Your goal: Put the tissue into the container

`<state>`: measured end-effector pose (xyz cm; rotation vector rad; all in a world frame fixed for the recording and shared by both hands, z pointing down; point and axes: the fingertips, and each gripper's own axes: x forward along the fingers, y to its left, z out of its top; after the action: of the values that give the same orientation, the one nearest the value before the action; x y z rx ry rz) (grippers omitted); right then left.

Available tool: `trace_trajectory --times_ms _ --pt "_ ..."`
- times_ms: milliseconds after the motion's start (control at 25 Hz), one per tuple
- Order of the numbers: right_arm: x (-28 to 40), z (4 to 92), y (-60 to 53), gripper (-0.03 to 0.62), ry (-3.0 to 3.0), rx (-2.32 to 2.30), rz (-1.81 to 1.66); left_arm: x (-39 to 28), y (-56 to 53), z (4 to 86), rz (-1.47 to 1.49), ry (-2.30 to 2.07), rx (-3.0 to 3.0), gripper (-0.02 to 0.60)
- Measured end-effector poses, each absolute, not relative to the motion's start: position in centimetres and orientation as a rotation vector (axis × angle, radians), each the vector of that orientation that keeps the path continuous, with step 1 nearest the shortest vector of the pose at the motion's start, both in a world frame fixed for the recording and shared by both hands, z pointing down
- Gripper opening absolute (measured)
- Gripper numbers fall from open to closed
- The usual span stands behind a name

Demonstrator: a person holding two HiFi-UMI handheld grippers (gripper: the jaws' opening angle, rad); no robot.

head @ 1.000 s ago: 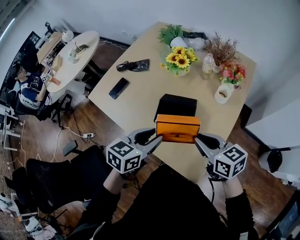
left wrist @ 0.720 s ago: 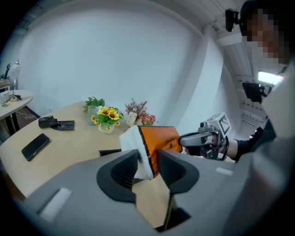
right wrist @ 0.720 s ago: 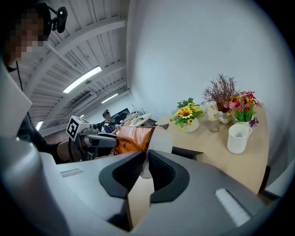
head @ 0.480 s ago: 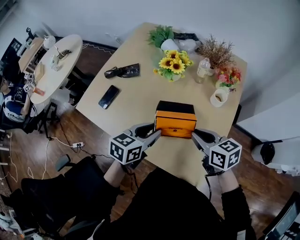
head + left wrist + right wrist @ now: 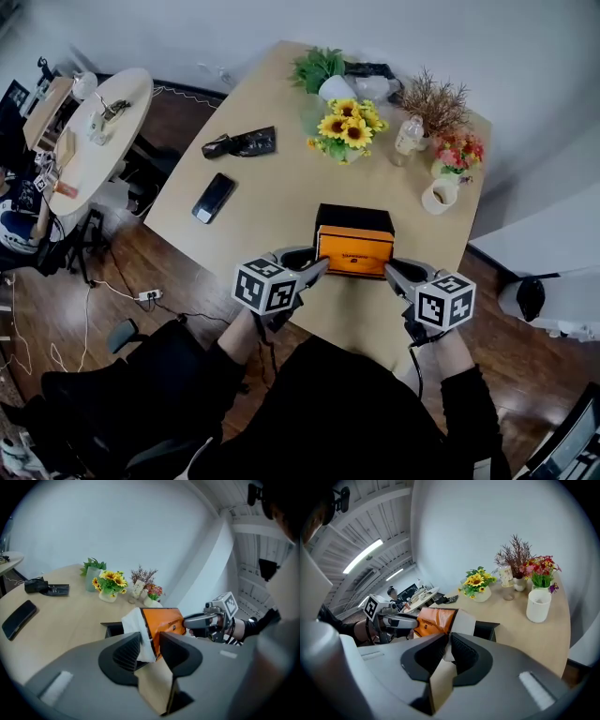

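Observation:
An orange tissue pack (image 5: 354, 251) with white ends hangs just in front of and over the open black container (image 5: 354, 219) on the wooden table. My left gripper (image 5: 317, 270) is shut on its left end, my right gripper (image 5: 392, 271) on its right end. In the left gripper view the jaws (image 5: 149, 644) pinch the white end flap (image 5: 136, 629) of the orange pack (image 5: 165, 620), with the container (image 5: 111, 629) behind it. In the right gripper view the jaws (image 5: 446, 648) clamp the other white end (image 5: 462, 620) of the pack (image 5: 433, 620), next to the container (image 5: 488, 630).
At the table's far side stand a sunflower vase (image 5: 349, 131), a bottle (image 5: 408, 139), a red flower pot (image 5: 459, 150) and a white cup (image 5: 441, 195). A phone (image 5: 214, 197) and a black pouch (image 5: 242, 143) lie at left. A round table (image 5: 89, 131) stands beyond.
Both grippers keep their hold. The orange pack has moved away from me and down, closer to the black container.

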<state>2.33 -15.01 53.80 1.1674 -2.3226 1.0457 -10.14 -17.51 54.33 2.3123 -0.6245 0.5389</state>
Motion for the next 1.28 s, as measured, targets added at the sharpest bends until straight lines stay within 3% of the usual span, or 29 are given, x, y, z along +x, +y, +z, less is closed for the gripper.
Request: trace_trajectory --times_ms 680,1280 --pt "3.2 59.8 -15.8 0.044 -2.141 1.119 1.196 -9.1 -18.4 59.9 0.758 -0.574 2.162 0.114" --pt "3.4 63.0 -15.9 0.044 -1.904 1.006 1.127 -8.8 -18.0 62.9 1.011 -0.582 2.057 0.115"
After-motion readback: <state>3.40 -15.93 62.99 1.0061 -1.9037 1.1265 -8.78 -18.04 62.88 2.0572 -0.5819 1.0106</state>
